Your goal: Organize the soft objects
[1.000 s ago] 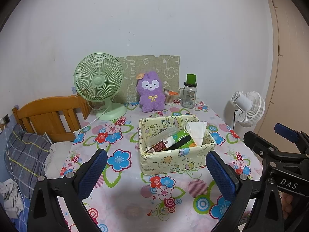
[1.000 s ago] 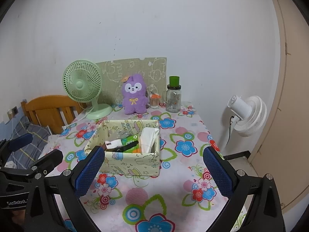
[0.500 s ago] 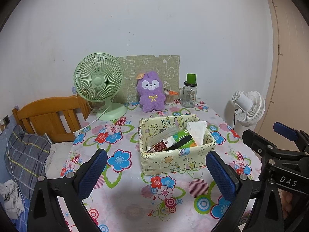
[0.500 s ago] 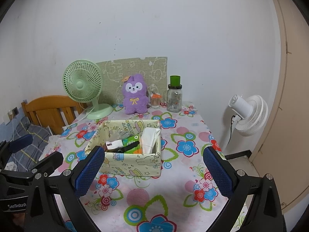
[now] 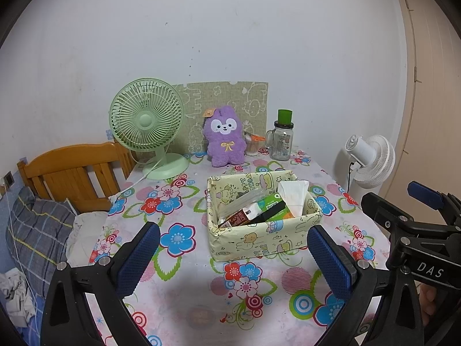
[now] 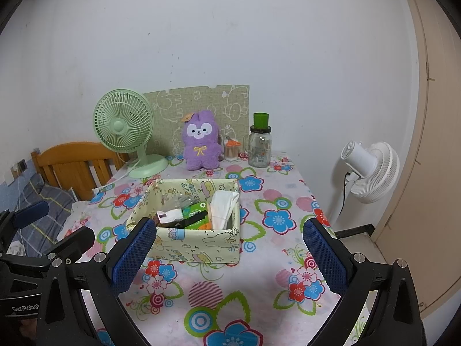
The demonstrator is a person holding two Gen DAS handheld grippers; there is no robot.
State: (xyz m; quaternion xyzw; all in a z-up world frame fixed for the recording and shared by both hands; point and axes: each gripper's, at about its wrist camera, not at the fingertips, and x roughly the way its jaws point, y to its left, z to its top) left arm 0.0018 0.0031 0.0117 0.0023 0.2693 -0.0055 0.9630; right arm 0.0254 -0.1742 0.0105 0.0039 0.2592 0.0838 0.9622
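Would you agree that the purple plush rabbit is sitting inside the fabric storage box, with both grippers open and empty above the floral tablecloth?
Not quite. The purple plush rabbit is not in the fabric storage box; it sits upright on the floral tablecloth beyond the box, near the wall, as both wrist views show. The left gripper and right gripper are indeed open and empty.

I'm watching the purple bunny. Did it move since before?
No. The purple bunny sits between the green fan and the glass jar, same as earlier.

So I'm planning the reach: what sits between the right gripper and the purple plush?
The storage box full of packets and tissues, in the right wrist view, between the open right gripper and the purple plush.
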